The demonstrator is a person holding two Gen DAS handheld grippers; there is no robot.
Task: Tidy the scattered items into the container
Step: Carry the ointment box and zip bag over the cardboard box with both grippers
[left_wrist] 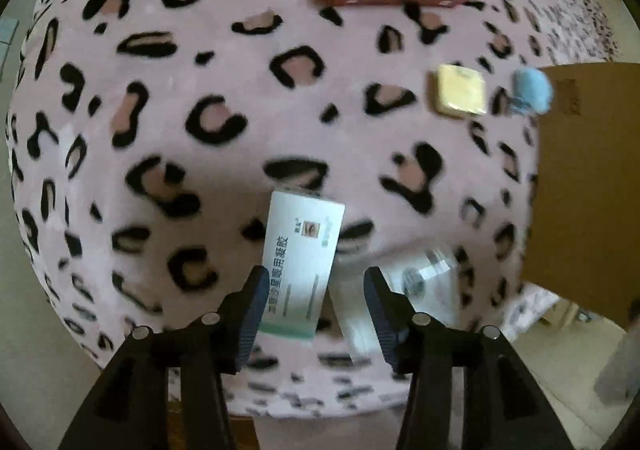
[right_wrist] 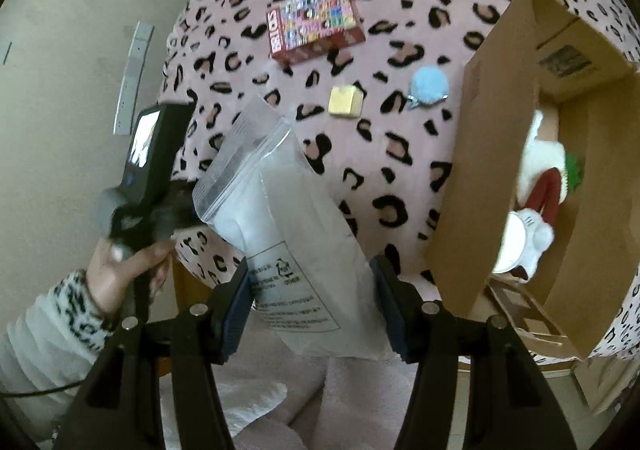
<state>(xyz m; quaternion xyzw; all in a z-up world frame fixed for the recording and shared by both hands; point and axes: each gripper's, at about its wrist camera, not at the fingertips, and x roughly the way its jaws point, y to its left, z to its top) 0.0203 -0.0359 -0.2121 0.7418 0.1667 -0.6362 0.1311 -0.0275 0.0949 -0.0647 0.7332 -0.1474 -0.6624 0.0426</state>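
A white and green medicine box (left_wrist: 302, 262) lies on the leopard-print blanket (left_wrist: 208, 61). My left gripper (left_wrist: 318, 306) points down over it with the box between its jaws. The box sits against the left pad, and the right pad stands apart from it, so the gripper is open. My right gripper (right_wrist: 314, 306) is shut on a clear zip bag (right_wrist: 280, 217) with white contents, held above the blanket. The open cardboard box (right_wrist: 480, 169) stands to its right and holds white, red and green plush items (right_wrist: 540, 189).
A red printed carton (right_wrist: 316, 23), a yellow block (right_wrist: 346, 100) and a blue pompom (right_wrist: 430, 85) lie on the blanket beyond the bag. A hand (right_wrist: 120, 262) holds the left tool at the blanket's left edge, with bare floor (right_wrist: 60, 89) beyond.
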